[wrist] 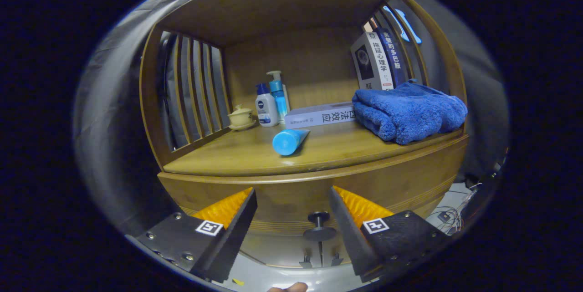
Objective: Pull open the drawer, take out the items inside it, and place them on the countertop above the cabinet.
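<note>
On countertop (237, 157): blue tube (288, 140), folded blue towel (407, 110), flat book (319, 115), bottles (271, 103), lidded cup (241, 116) | drawer (291, 198) below, wooden front closed, dark knob (319, 225) | my gripper (292, 198) spread wide, holding nothing, knob between fingers

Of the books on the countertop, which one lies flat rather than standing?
The white book beside the blue towel; the other two lean upright in the back corner. The gripper is open, empty.
</note>
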`<action>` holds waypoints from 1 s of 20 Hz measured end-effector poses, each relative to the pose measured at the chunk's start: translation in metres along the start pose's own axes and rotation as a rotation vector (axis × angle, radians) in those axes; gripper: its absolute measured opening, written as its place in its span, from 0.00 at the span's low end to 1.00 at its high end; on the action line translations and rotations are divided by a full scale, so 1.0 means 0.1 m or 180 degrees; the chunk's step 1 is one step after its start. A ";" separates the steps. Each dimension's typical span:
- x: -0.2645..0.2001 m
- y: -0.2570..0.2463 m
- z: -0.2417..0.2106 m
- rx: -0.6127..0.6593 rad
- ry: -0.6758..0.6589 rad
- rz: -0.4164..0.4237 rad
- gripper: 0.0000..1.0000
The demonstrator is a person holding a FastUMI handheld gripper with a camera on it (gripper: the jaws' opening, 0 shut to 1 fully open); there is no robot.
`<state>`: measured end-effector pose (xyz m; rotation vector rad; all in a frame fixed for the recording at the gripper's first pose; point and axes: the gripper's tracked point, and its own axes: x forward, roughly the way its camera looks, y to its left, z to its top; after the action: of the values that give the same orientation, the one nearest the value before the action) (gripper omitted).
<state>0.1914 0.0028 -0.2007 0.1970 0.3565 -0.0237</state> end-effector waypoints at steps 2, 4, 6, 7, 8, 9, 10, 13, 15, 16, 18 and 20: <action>0.03 -0.03 -0.03 0.0018 -0.0014 -0.0017 0.96; 0.02 -0.04 -0.03 0.0041 -0.0032 -0.0042 0.96; 0.02 -0.04 -0.04 0.0063 -0.0025 -0.0049 0.96; 0.01 -0.04 -0.04 0.0079 -0.0028 -0.0034 0.96; 0.00 0.00 -0.01 0.0093 -0.0015 -0.0006 0.96; -0.02 0.04 -0.02 0.0107 0.0009 0.0075 0.96; -0.06 0.06 -0.03 0.0090 0.0045 0.0125 0.98; -0.18 0.04 0.02 -0.0055 0.0052 0.0151 1.00; -0.33 0.05 0.16 -0.0123 -0.0035 0.0164 1.00; -0.41 0.02 0.26 -0.0168 -0.0099 0.0134 1.00; -0.60 -0.01 0.53 -0.0270 -0.0260 0.0068 0.99; -0.81 -0.03 0.84 -0.0380 -0.0491 -0.0004 0.99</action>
<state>0.1444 -0.0179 -0.0960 0.0762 0.2035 -0.0185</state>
